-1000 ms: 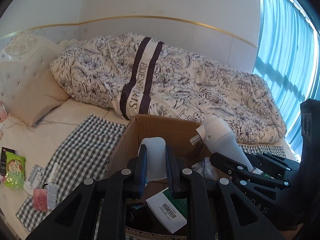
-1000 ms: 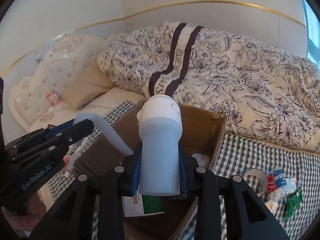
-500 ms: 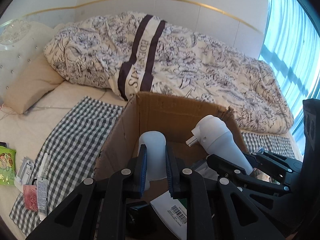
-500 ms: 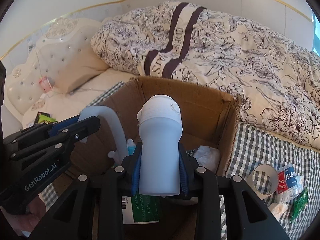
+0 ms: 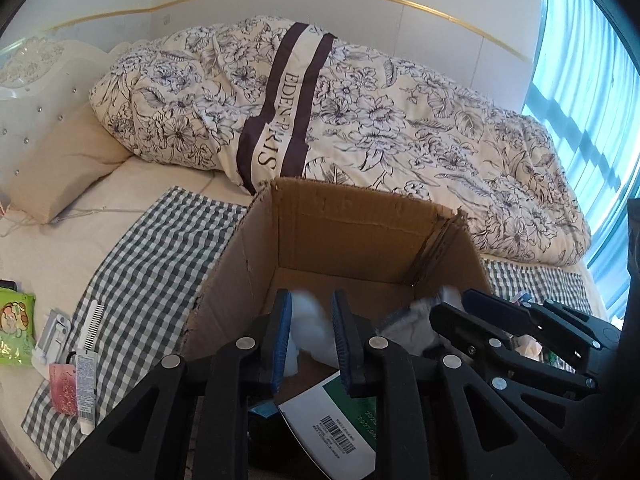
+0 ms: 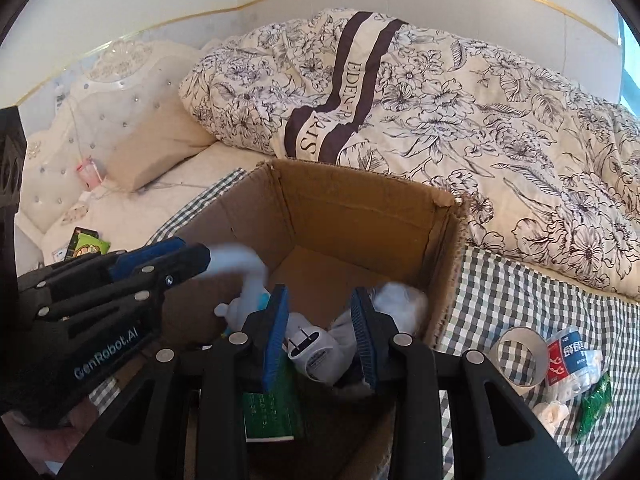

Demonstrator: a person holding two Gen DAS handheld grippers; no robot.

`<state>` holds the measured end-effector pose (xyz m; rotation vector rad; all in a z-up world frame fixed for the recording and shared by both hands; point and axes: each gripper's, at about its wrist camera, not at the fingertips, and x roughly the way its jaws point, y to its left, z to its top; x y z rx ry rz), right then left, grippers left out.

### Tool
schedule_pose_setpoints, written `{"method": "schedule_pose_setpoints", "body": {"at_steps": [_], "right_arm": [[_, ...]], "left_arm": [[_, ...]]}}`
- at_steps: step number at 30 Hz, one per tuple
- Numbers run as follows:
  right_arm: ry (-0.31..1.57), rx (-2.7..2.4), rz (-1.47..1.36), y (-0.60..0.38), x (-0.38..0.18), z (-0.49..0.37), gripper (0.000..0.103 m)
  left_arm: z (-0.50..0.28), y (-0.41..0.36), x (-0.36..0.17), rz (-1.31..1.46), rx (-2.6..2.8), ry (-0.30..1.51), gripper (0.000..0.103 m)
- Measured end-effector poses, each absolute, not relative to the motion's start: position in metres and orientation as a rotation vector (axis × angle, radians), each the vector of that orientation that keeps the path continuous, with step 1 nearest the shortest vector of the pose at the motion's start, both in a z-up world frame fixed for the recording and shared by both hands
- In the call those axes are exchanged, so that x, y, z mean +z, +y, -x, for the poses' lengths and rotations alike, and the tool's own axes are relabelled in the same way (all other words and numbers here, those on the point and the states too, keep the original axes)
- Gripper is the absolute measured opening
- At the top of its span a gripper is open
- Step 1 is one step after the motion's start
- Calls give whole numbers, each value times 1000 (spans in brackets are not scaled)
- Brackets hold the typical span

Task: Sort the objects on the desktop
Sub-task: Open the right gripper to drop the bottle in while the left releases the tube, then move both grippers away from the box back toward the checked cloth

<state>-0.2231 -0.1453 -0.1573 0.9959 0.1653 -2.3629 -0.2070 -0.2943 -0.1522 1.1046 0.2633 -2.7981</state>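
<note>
While both grippers hang over the cardboard box, the right gripper has its fingers spread and holds nothing. A white plug-in device lies in the box below it. The left gripper pinches a blurred white curved piece.

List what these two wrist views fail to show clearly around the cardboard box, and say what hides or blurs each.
- White object between the left gripper fingers: motion-blurred in the left wrist view, so grip contact is unclear.
- Cardboard box floor: near part hidden by both grippers' black frames.
- Green booklet: print too small; right gripper finger covers its top.
- Packets on the checked cloth: labels too small, right wrist view.
</note>
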Motion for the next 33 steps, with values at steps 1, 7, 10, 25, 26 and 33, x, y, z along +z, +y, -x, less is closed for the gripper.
{"method": "schedule_pose_setpoints", "body": {"at_steps": [1,7,10,25,26,33], "right_arm": [[156,-2367,-991,-142,-154,221,32],[127,-2407,-933,-124,-127,207,32],[107,-2426,-902,-114,-112,199,32],[46,-2487,-678,-72,-25,119,32],[42,-2491,-663,-68,-20,113,32],[23,-2518,-578,-43,12,79,39]], "left_arm": [[206,-293,-149,-1098,-2800,260,22],[190,-285,-123,-1033,-2820,251,23],[180,-279,-106,-994,-2831,242,23],[106,-245,-15,-750,-2912,191,32],[99,-242,-9,-733,-2916,187,32],[63,-223,19,-645,-2944,163,37]]}}
